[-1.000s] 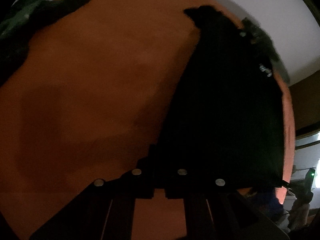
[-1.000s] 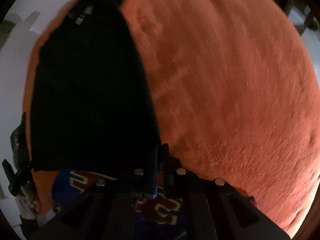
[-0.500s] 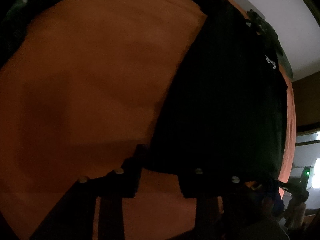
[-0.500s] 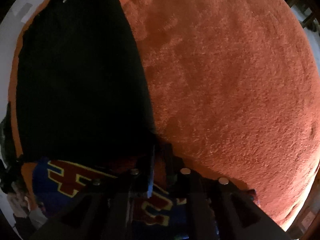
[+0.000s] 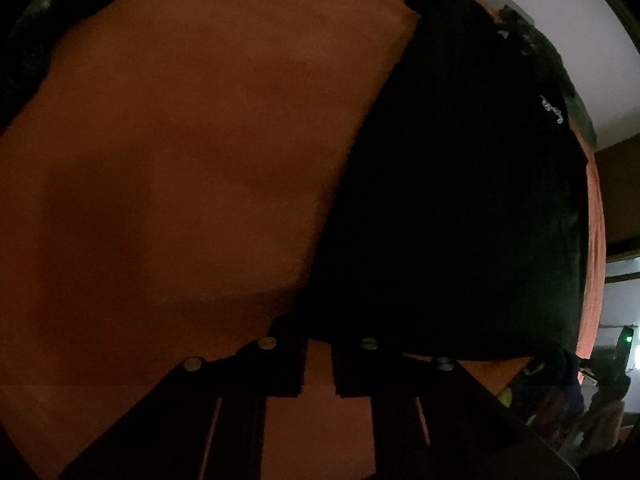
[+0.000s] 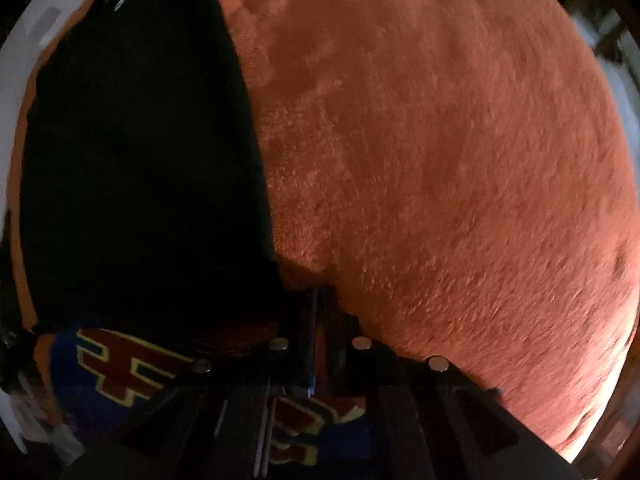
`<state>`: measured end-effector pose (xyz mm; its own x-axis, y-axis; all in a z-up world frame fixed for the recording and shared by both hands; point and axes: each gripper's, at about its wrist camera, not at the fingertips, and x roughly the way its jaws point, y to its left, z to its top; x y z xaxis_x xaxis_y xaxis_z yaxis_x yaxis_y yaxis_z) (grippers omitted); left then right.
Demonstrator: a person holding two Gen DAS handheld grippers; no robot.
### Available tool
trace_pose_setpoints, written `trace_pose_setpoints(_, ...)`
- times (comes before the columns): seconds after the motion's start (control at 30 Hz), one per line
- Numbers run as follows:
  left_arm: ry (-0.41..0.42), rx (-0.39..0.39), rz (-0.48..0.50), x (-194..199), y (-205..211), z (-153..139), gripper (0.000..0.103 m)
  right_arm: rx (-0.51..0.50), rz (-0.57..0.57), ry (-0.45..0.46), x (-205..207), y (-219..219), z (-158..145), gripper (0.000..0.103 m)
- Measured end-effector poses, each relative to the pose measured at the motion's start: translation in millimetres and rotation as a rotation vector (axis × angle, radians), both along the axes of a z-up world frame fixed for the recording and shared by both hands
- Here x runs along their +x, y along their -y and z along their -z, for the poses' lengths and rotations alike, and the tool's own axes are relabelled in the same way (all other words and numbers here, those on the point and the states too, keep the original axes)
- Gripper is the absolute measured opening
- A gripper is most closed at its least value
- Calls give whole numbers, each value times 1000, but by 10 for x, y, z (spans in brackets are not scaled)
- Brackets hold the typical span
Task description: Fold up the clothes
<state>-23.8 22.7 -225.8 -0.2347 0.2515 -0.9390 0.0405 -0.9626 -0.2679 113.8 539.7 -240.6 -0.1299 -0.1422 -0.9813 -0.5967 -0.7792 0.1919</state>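
I have the flat black garment (image 5: 452, 208) lying on the orange fuzzy blanket (image 6: 440, 160); my left tool (image 5: 318, 360), jaws just narrowing, gapes empty at its corner, right tool (image 6: 320, 344) together. Next I'd pinch both near corners to fold

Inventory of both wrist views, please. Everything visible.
orange cover: one, rust orange and plush, the work surface under everything.
black garment: one, black, spread flat on the cover, right of centre in the left view.
blue garment: one, blue with red and yellow lettering, at the black garment's near edge.
dark clothes: a heap, count unclear, far left edge of the cover.
left gripper: black, at the black garment's near corner; fingers have just been closing, with a gap left that shows only cover.
right gripper: black, fingers shut at the other near corner; any grip on cloth unclear.
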Motion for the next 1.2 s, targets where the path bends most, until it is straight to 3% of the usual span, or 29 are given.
trace_pose_setpoints(0.07,-45,-3,15,70,31,-167,39,-8,7,-13,-14,-18,-62,2)
trace_pose_setpoints(0.1,-89,-19,34,136,45,-306,42,-5,6,-27,-23,-20,-122,2)
trace_pose_setpoints(0.27,-185,-28,125,359,46,-849,44,3,-36,-124,-160,49,-590,2)
trace_pose_setpoints(0.33,-214,-52,159,522,-165,-1059,44,2,-60,-162,-154,105,-826,2)
trace_pose_setpoints(0.43,-266,-68,210,345,-368,-1664,44,9,-91,-241,-85,348,-1278,2)
trace_pose_setpoints(0.5,-304,-22,232,343,-503,-2014,45,40,-98,-297,-66,481,-1650,2)
trace_pose_setpoints(0.7,-390,-61,244,358,-787,-2638,56,169,-99,-450,-252,851,-2558,2)
trace_pose_setpoints(0.8,-420,-68,238,598,-874,-2920,76,194,-127,-494,-376,1111,-2816,2)
trace_pose_setpoints(1.03,-422,-123,248,521,-1629,-3068,79,190,-159,-501,-410,1352,-2931,2)
trace_pose_setpoints(1.2,-439,-153,223,448,-1881,-3252,79,291,-216,-512,-337,1490,-3260,2)
